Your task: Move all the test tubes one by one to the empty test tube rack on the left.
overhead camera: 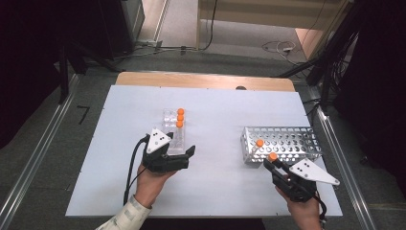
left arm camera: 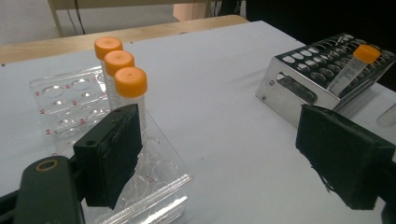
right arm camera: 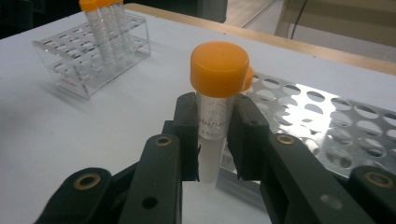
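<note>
A: Table [overhead camera: 119, 191] first, white, seen from above. What sits at nine o'clock of its middle?

B: A clear plastic rack [overhead camera: 173, 132] with three orange-capped tubes [overhead camera: 180, 118] standing upright in one row. The left gripper [overhead camera: 184, 155] is just at its six o'clock end, jaws spread wide and holding nothing. In the left gripper view one black pad [left arm camera: 112, 156] sits right in front of the nearest tube, the other pad off toward three o'clock, apart from everything.

A: And toward three o'clock on the table?

B: A perforated metal rack [overhead camera: 287, 141], lying well apart from the clear one. One orange-capped tube [overhead camera: 259, 143] leans tilted in a hole near its nine o'clock end.

A: The right gripper?

B: The right gripper [overhead camera: 274, 163] is at the metal rack's six o'clock edge, clamped on another tube [right arm camera: 215, 112]. In the right gripper view both jaws press the tube's clear body below its orange cap, and the tube stands upright just in front of the rack's near edge.
</note>
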